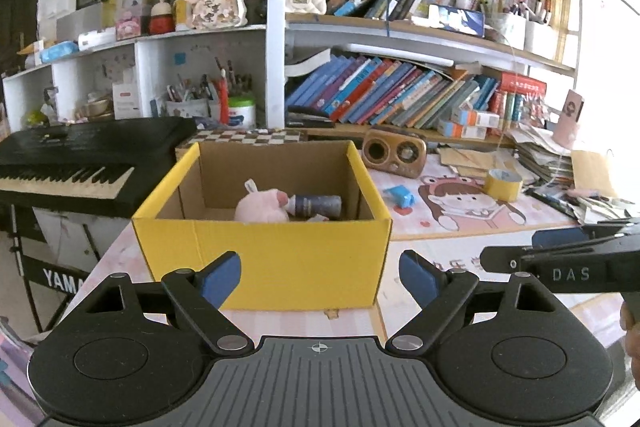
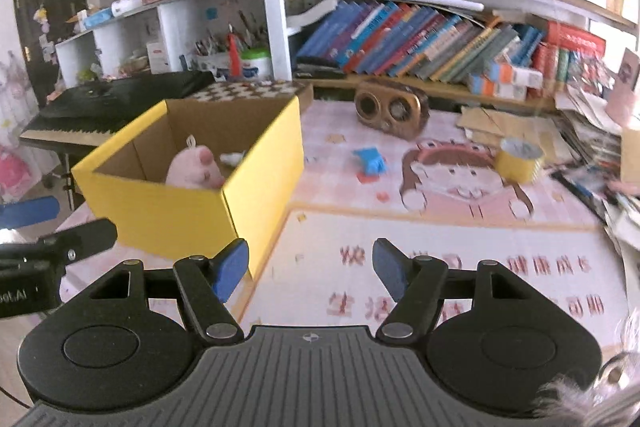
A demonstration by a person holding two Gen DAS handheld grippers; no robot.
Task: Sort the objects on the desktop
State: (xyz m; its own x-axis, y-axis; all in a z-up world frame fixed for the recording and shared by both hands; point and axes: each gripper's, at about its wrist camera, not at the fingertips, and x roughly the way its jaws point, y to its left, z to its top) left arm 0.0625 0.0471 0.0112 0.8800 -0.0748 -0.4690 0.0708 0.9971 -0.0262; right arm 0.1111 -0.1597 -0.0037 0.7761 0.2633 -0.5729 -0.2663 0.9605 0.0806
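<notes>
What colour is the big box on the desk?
Yellow outside, brown cardboard inside; the box shows best in the left wrist view.

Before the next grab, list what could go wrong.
The blue toy is small and flat on the mat, so the open right gripper may slip off it. The tape roll stands on edge near the paper pile and could roll. The left gripper could nudge the yellow box.

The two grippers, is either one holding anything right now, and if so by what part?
Nothing is held. The left gripper and right gripper both stand open with empty gaps, short of the yellow box.
</notes>
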